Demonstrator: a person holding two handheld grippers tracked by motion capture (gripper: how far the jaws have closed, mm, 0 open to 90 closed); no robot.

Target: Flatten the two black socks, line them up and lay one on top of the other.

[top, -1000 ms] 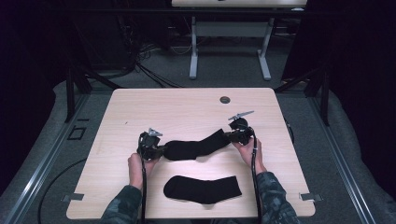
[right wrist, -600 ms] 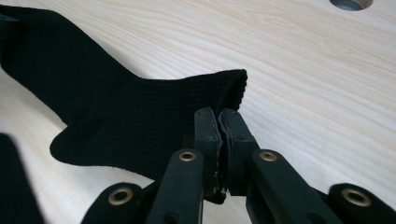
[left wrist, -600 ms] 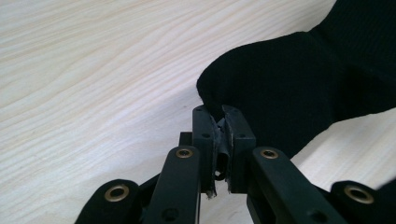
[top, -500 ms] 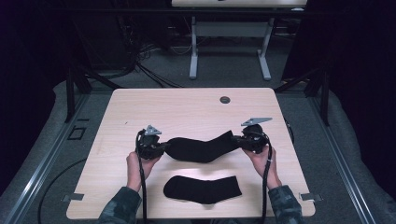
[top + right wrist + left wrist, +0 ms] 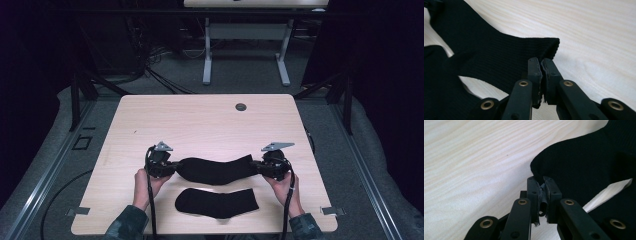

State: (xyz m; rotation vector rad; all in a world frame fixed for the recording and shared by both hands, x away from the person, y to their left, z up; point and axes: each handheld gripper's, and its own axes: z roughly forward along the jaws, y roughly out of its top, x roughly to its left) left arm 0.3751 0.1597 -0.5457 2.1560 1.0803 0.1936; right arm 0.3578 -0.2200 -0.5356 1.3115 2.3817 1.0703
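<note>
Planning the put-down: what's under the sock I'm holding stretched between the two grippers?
Under the held sock the bare table shows, with the second sock flat just nearer the person. From the gripper views the two socks seem to overlap slightly, but contact cannot be judged. The tabletop directly beneath is covered.

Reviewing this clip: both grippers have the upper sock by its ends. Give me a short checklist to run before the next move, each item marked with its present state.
1. Left gripper shut on the toe end of the held sock: ok.
2. Right gripper shut on the ribbed cuff edge: ok.
3. Held sock stretched out between the grippers, not bunched: ok.
4. Second sock lies flat on the table, nearer the person: ok.
5. Held sock lined up over the second sock: not ok, it sits farther from the person.
6. Held sock lifted off the table: cannot tell.
</note>
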